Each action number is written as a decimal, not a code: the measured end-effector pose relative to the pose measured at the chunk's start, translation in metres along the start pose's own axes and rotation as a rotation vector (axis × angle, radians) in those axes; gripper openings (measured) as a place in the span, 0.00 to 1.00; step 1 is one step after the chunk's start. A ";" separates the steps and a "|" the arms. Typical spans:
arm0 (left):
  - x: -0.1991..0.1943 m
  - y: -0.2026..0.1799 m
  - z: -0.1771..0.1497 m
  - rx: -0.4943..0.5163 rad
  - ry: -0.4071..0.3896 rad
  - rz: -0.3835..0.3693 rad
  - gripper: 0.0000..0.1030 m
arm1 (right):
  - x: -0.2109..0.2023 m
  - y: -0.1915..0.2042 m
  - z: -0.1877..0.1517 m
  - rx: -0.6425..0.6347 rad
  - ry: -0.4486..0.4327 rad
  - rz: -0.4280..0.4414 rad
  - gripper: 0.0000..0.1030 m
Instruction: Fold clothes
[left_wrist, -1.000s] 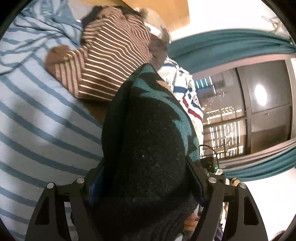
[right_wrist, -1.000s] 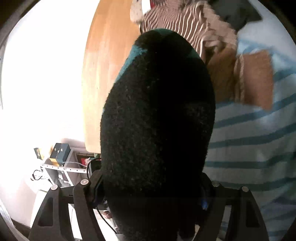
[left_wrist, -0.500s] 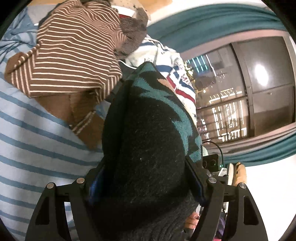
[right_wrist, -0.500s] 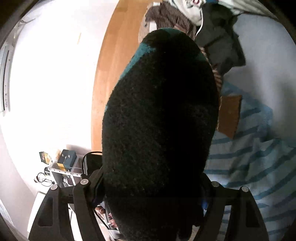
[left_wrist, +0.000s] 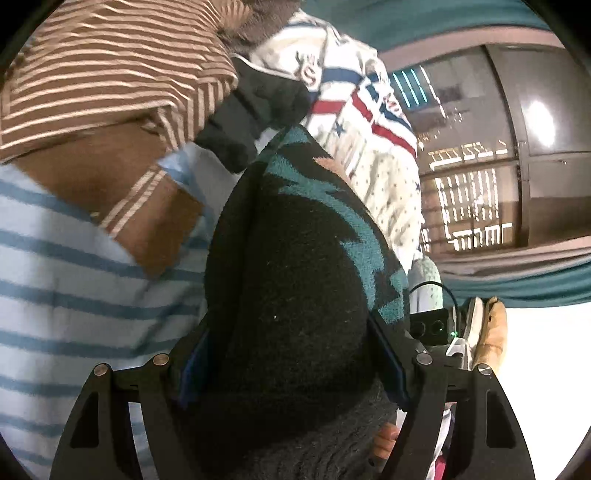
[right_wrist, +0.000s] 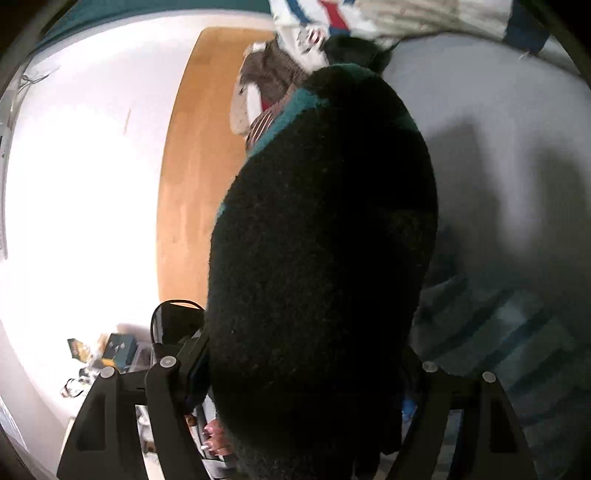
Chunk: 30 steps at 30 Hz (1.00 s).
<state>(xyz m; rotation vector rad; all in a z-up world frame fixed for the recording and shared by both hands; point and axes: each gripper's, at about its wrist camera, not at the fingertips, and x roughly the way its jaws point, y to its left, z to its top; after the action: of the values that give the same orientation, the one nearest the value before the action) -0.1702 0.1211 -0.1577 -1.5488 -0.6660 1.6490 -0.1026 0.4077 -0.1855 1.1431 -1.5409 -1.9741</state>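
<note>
A thick black knit garment with teal pattern (left_wrist: 295, 295) is clamped wide between the jaws of the left gripper (left_wrist: 295, 354), and its bulk (right_wrist: 321, 240) is likewise gripped by the right gripper (right_wrist: 295, 369). Beneath lies a blue-striped shirt (left_wrist: 74, 295). Farther off are listed a brown striped top (left_wrist: 110, 66), a star-printed white garment (left_wrist: 369, 129), and a wooden headboard (right_wrist: 188, 166).

Knit garment (left_wrist: 295, 302) sitting betw. left gripper (left_wrist: 291, 373) fingers; striped top (left_wrist: 110, 66) lying on striped sheet (left_wrist: 66, 295), patterned sweater (left_wrist: 369, 122) lying to its right.
</note>
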 end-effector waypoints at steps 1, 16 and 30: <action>0.008 -0.001 0.003 -0.001 0.013 -0.010 0.75 | -0.004 -0.001 0.001 -0.004 -0.017 -0.019 0.77; 0.036 -0.003 0.009 -0.031 0.043 -0.004 0.75 | 0.001 -0.014 -0.013 0.005 -0.054 -0.078 0.77; -0.035 -0.013 0.000 0.017 -0.100 -0.013 0.75 | 0.047 0.046 -0.047 -0.122 -0.015 0.006 0.77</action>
<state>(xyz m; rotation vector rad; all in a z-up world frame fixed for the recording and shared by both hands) -0.1688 0.1001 -0.1262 -1.4544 -0.7112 1.7271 -0.1012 0.3300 -0.1622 1.0755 -1.4083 -2.0471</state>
